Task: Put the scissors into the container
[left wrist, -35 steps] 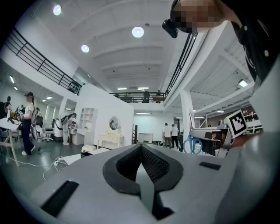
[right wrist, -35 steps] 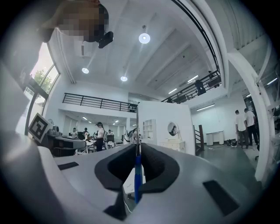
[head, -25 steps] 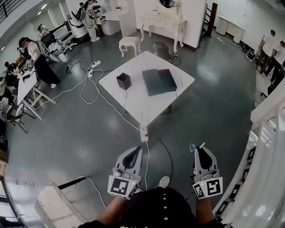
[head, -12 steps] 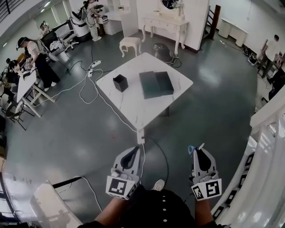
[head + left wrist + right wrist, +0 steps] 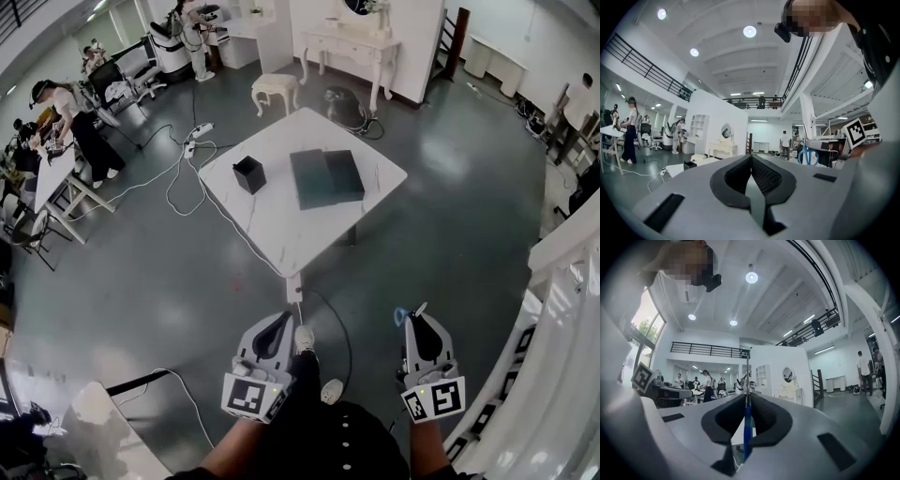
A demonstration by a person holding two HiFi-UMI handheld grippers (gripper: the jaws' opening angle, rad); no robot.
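The scissors (image 5: 404,315) have blue handles and stick up out of my right gripper (image 5: 417,317), which is shut on them low at the right of the head view. In the right gripper view the blue handle (image 5: 747,423) sits between the pads and the blade rises above them. My left gripper (image 5: 283,319) is shut with nothing in it, its pads meeting (image 5: 751,161). The black container (image 5: 248,174) stands open-topped on the left part of the white table (image 5: 272,220), far ahead of both grippers. The left gripper view also shows the scissors (image 5: 807,156) and the container (image 5: 690,165).
Two dark flat boxes (image 5: 325,176) lie mid-table. White cables and a power strip (image 5: 294,287) run across the grey floor between me and the table. A white railing (image 5: 562,309) is close on my right. A stool (image 5: 275,89), a dressing table (image 5: 356,47) and people at a desk (image 5: 56,122) stand beyond.
The person has stepped forward, one shoe now showing beside the left gripper. The table sits slightly lower-left in view. Both grippers keep their pose, the scissors still held.
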